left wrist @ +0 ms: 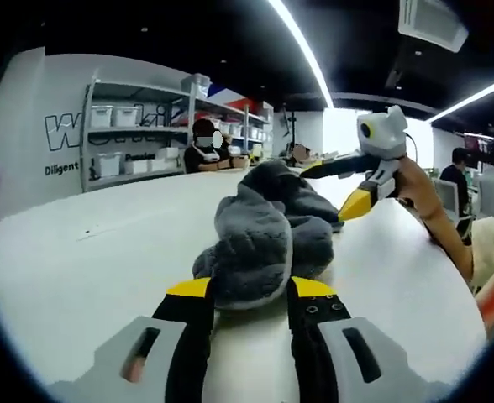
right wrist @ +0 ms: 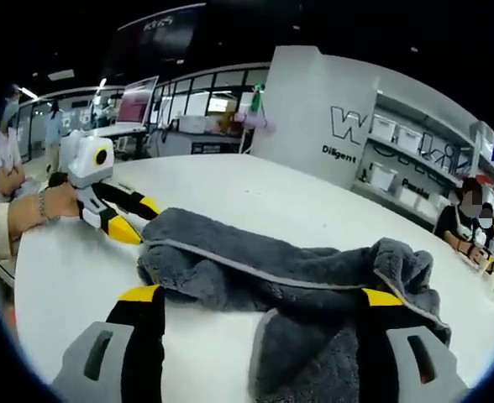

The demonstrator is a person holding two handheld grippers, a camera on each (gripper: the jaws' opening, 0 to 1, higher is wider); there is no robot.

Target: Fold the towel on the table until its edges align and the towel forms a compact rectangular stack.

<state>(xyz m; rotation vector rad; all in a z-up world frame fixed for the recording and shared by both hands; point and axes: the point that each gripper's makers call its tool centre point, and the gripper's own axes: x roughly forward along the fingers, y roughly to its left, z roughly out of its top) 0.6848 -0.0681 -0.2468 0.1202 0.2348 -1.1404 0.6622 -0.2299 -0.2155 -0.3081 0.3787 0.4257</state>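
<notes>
On the white table (right wrist: 297,201) the grey towel (right wrist: 272,269) lies bunched, so each end wants drawing outward and flat before folding: the left gripper (left wrist: 249,294) clamps one bunched end, while the right gripper (right wrist: 260,295) stands wide over the other.

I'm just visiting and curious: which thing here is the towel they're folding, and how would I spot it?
Find the big white round table. In its middle lies the towel, a rumpled dark grey fleecy heap with a paler stitched edge. It is the one soft thing there, lying between two yellow-tipped claws.
</notes>
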